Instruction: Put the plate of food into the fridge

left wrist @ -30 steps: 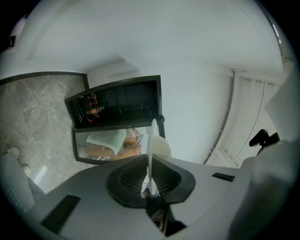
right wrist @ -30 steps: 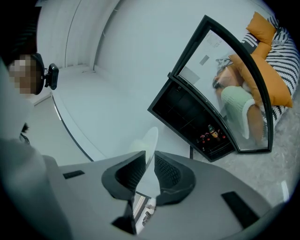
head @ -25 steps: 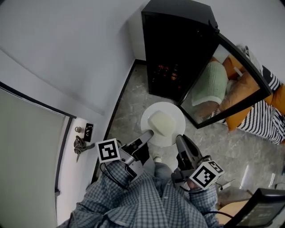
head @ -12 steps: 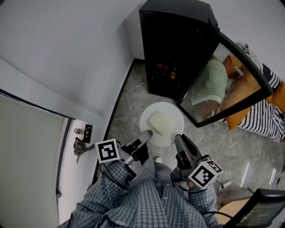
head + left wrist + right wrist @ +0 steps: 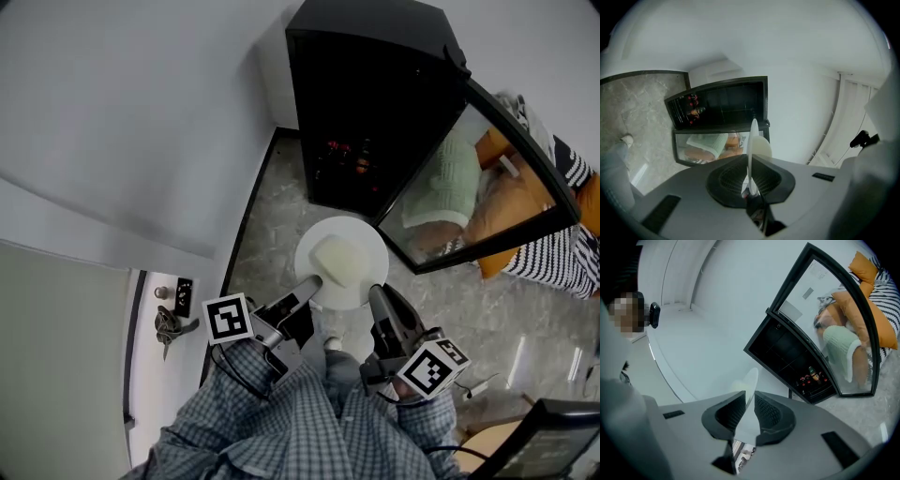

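Observation:
A white plate (image 5: 347,239) carrying a pale block of food (image 5: 338,261) is held level above the floor, just in front of the black fridge (image 5: 375,103). The fridge door (image 5: 497,187) hangs open to the right. My left gripper (image 5: 310,284) is shut on the plate's near left rim and my right gripper (image 5: 377,297) is shut on its near right rim. In the left gripper view the plate (image 5: 752,145) shows edge-on between the jaws, with the fridge (image 5: 717,108) beyond. In the right gripper view the plate (image 5: 749,394) is also clamped edge-on.
Drink cans (image 5: 347,155) sit on a low shelf inside the fridge. A white wall (image 5: 141,122) runs along the left, with a door handle and keys (image 5: 169,314). Striped and orange cushions (image 5: 572,234) lie at the right. The floor (image 5: 272,225) is grey stone.
The plate and both grippers stay almost in place in the head view. The fridge has drawn slightly nearer and the white door at left has slid down the frame.

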